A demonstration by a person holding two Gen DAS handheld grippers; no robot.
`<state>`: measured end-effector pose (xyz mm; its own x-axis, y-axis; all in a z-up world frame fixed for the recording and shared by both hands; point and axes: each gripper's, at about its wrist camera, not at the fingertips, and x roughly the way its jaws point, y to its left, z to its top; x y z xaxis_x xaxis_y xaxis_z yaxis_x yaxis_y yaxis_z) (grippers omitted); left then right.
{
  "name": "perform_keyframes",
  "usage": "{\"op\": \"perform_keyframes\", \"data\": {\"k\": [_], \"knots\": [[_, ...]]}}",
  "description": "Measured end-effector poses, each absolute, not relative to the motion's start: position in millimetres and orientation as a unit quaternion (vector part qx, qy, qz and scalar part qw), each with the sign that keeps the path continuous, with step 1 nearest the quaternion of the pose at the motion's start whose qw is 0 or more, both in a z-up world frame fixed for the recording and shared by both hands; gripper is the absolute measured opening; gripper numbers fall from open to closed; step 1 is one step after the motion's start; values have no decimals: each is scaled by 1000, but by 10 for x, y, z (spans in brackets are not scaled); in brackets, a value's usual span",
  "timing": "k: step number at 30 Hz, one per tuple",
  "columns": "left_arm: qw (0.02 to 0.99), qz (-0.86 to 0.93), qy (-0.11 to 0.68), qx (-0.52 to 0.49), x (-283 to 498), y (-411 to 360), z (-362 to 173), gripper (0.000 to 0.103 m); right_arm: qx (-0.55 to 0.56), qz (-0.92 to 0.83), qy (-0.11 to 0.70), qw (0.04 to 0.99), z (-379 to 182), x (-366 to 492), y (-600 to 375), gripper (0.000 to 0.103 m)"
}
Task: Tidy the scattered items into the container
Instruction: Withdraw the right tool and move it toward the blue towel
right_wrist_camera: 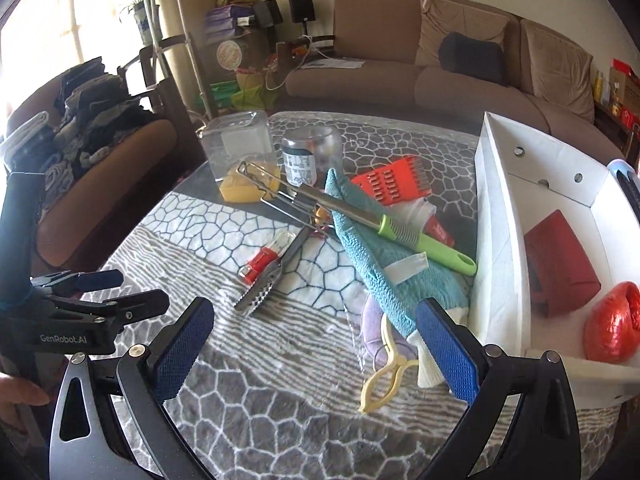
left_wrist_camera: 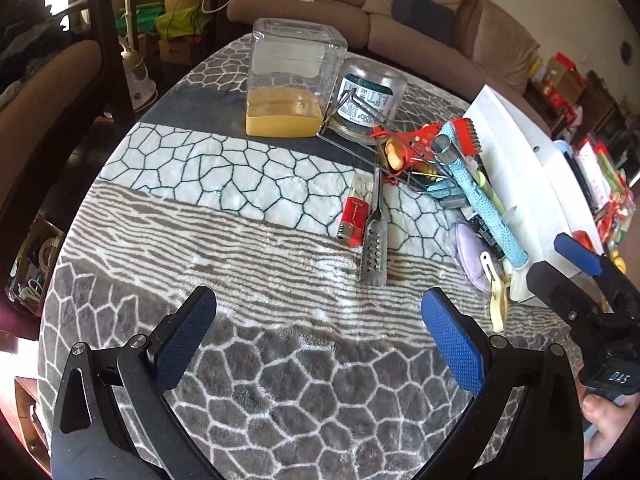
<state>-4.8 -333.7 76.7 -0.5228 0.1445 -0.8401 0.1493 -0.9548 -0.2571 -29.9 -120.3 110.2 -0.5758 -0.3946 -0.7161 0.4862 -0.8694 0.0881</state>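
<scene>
A white box (right_wrist_camera: pixel 500 216) stands at the table's right; a dark red pouch (right_wrist_camera: pixel 560 268) and a shiny red ball (right_wrist_camera: pixel 612 328) lie in it. Beside it is a pile: blue cloth (right_wrist_camera: pixel 372 264), green-handled wire tool (right_wrist_camera: pixel 420 240), orange grater (right_wrist_camera: pixel 392 184), metal tongs (right_wrist_camera: pixel 272 280), red lighter (right_wrist_camera: pixel 260 262), yellow clip (right_wrist_camera: pixel 380 376), purple pad (right_wrist_camera: pixel 370 320). The tongs (left_wrist_camera: pixel 374 252) and lighter (left_wrist_camera: pixel 354 216) also show in the left wrist view. My left gripper (left_wrist_camera: pixel 316 344) and my right gripper (right_wrist_camera: pixel 314 350) are open and empty above the blanket, near the table's front.
A square glass jar (left_wrist_camera: pixel 288 80) with a yellow base and a round jar (left_wrist_camera: pixel 368 96) stand at the far middle of the table. A brown sofa (right_wrist_camera: pixel 440 60) lies behind, a chair (right_wrist_camera: pixel 100 152) piled with clothes to the left. A patterned blanket (left_wrist_camera: pixel 240 240) covers the table.
</scene>
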Motion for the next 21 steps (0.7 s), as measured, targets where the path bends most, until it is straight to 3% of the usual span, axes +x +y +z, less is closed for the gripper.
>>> {"op": "perform_keyframes", "data": {"k": [9,12,17,21], "knots": [[4,-847,166,504,-400,-3348,563,103,380,-879,162,239,819,-729,-1438,103],[5,-843,181,507,-450,-3388,517,103,389,-873,178,235,687,-853,-1485,98],[-1,-834,203,513,-474,-3407,463,103,407,-866,204,204,489,-1058,-1534,48],[-10,-834,206,512,-475,-3352,481,103,409,-874,159,206,582,-1121,-1372,26]]}}
